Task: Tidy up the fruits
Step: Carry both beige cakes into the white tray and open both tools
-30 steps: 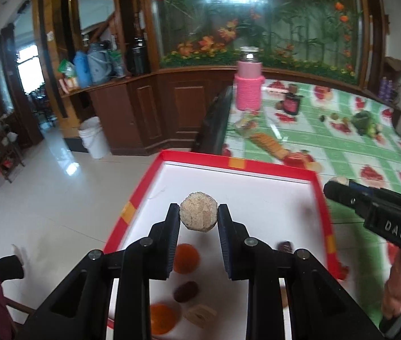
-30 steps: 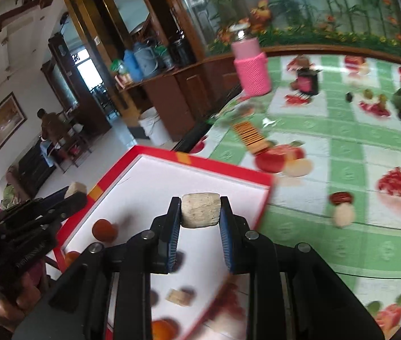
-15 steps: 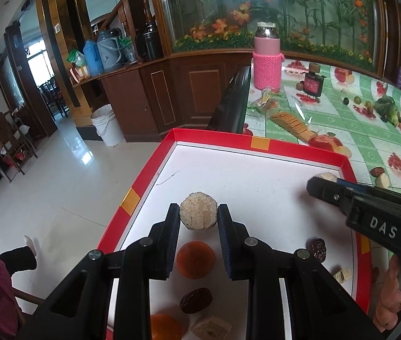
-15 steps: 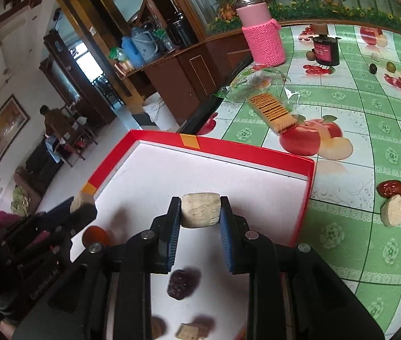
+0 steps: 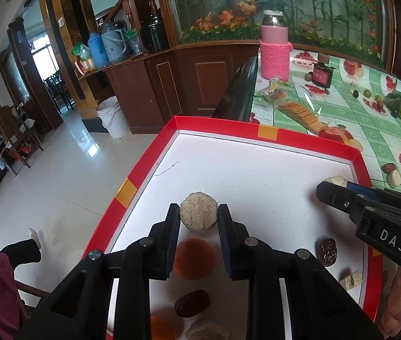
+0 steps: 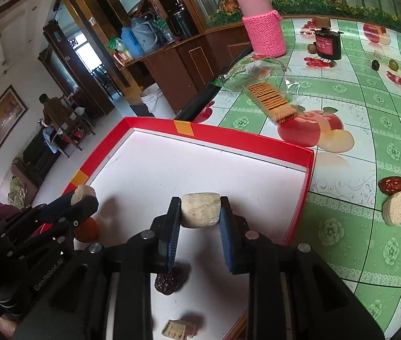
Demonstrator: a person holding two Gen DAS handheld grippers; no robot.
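Green fruit-print oilcloth covered the table, where a red-rimmed white tray sat at the near corner, before a planted glass tank and dark wood cabinets. Over the tray, the left gripper was closed on a round beige cake, its fingers pressing both sides and holding it above the white floor. Below it lay an orange fruit, a dark date and a pale cube. The right gripper clamped a pale cylinder the same way, above the tray's right half; a second date and a tan block lay under it. From the left wrist camera, that gripper's tip appeared near the tray's right rim, with a wrinkled date and a small cube beneath. Outside the tray, another date touched a beige disc on the cloth. Farther back stood a pink knit-sleeved bottle, a cracker packet and a dark jar. A person stood in the far room.
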